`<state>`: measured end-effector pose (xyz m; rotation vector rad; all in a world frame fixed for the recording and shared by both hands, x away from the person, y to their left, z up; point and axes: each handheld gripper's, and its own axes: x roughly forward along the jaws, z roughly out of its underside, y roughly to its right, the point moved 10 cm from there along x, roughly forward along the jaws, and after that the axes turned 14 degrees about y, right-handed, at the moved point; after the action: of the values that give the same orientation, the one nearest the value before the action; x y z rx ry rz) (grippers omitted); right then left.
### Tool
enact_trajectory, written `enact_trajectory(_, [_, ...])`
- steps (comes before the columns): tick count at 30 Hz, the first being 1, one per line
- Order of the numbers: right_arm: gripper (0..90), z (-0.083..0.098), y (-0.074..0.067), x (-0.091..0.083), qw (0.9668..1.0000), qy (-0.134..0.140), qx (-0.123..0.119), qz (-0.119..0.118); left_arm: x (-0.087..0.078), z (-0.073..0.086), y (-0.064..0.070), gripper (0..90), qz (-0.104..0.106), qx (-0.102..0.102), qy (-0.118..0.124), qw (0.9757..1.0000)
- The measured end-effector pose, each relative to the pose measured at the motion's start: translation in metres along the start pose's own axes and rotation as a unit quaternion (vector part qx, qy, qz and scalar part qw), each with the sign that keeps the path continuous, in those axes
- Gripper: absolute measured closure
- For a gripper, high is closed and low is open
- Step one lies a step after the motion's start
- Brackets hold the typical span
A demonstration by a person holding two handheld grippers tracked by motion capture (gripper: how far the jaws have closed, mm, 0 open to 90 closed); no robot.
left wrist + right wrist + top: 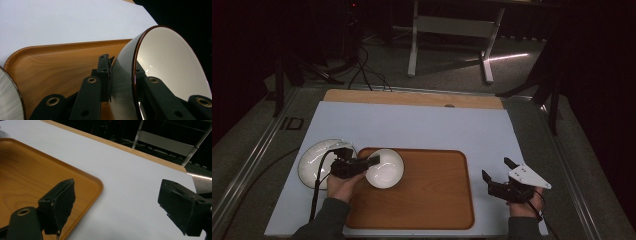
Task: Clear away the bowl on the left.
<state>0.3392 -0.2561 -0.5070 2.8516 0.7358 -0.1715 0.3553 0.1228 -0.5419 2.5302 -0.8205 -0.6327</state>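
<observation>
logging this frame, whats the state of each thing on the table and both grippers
bowl: tilted, rim pinched by the left gripper, over the tray's left end
left gripper: shut on the bowl's rim, one of its fingers inside, the other outside
plate: flat on the white mat, left of the tray
tray: flat on the mat, otherwise bare
right gripper: open, holding nothing, right of the tray
</observation>
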Motion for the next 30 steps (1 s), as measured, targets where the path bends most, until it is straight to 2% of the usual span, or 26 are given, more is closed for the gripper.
enact_trajectory(8, [13.8,0.0,0.001,0.0,1.0,0.001,0.001,0.002,0.005,0.001,0.006,77.6,0.0,0.007,0.001,1.0])
enact_trajectory(14, [13.8,-0.001,0.001,0.0,1.0,0.002,0.0,0.001,0.013,0.006,0.013,77.6,0.006,0.018,-0.01,0.9998])
enact_trajectory(30, [13.8,0.0,0.001,0.0,1.0,0.001,0.0,0.001,0.027,0.018,0.025,77.6,0.002,0.03,-0.026,0.9992])
